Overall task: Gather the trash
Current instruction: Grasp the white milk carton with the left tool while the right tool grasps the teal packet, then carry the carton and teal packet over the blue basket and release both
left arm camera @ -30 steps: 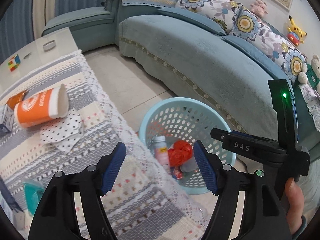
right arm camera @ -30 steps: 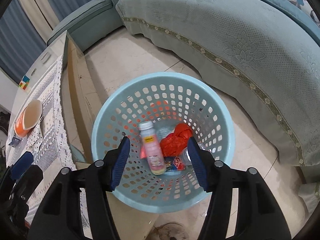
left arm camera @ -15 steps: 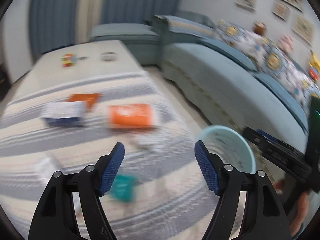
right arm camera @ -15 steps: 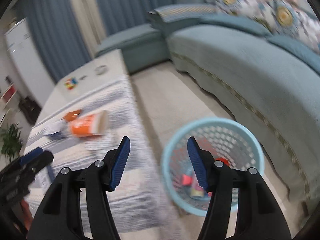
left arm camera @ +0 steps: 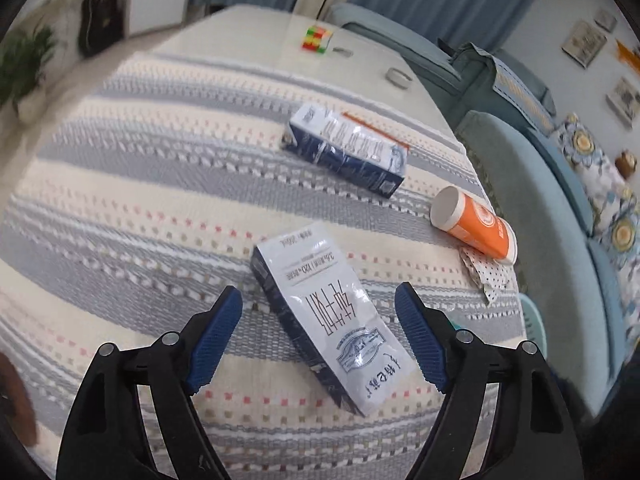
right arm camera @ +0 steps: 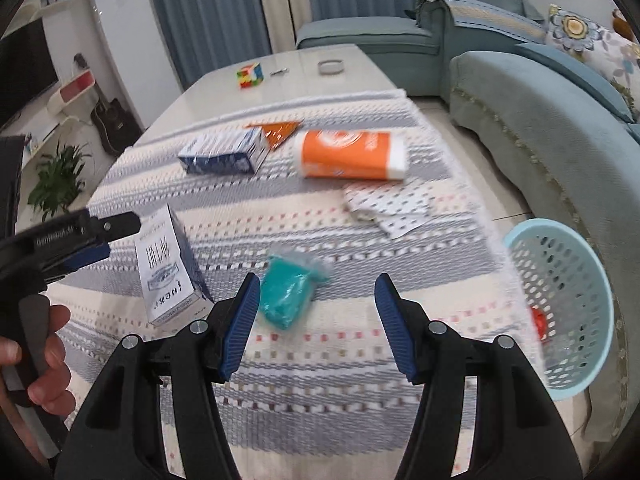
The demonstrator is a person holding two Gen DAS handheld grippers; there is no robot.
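Left hand-held gripper (left arm camera: 318, 322), jaws apart, straddles a carton (left arm camera: 328, 320) mid-tabletop (left arm camera: 120, 168). Right hand-held gripper (right arm camera: 316, 320), also apart, hovers by the teal wrapper (right arm camera: 290, 294). Basket (right arm camera: 576, 312) sits just past the tabletop's right edge.

I read this as a home living room: teal sofa (right arm camera: 540, 128), curtains (right arm camera: 208, 12), guitar (right arm camera: 114, 120), coffee table (right arm camera: 304, 80).

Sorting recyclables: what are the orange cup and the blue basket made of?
The orange cup looks like coated paper: a printed wall, a white rim, and a thin open mouth in the left view. The basket looks like moulded plastic: one even pale blue, with regular punched holes and a smooth rim.
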